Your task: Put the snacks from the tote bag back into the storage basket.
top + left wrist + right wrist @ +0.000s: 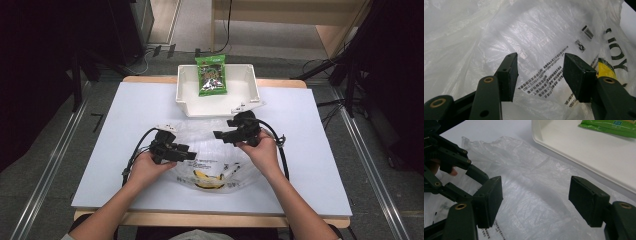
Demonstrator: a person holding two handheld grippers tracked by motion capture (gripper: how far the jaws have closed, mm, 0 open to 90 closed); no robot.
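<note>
The clear plastic bag (210,150) lies flat on the white tabletop (125,130), near the person. Both left tongs (189,154) and right tongs (219,135) hover above it, jaws apart, gripping nothing, likely positioned to pinch its film and open it for the snack packet (211,75) in the far tray (187,102).

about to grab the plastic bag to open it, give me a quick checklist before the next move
1. Left gripper jaws open, nothing between them: ok.
2. Right gripper jaws open, nothing between them: ok.
3. Plastic bag lies flat on the table, under both grippers: ok.
4. Bag mouth found, a single layer ready to pinch: cannot tell.
5. Snack packet rests in the white tray, waiting: ok.
6. The two grippers apart, not colliding: ok.
</note>
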